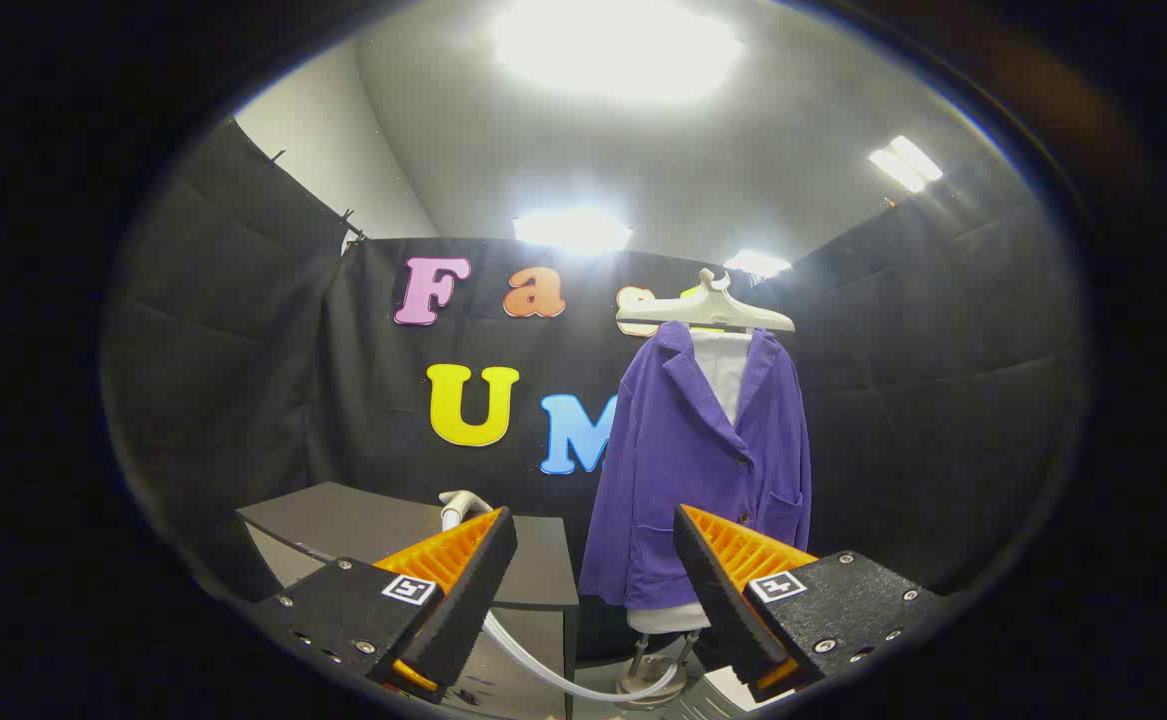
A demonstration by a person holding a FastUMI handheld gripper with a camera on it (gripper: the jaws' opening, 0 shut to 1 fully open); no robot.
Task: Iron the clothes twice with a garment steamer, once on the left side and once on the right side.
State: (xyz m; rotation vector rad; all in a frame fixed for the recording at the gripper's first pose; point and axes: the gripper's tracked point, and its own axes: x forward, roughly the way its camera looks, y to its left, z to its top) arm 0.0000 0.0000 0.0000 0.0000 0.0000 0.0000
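The tongs [593, 530] stood wide apart and held nothing. Beyond them, ahead of the right finger, hung the purple jacket [698, 460] over a white shirt [725, 365] on a pale hanger [705, 310]. Behind the left finger, the steamer head [461, 503] lay on the dark counter [343, 520], mostly hidden; its pale hose [563, 680] curved down toward a stand base [648, 675], which was partly cut off.
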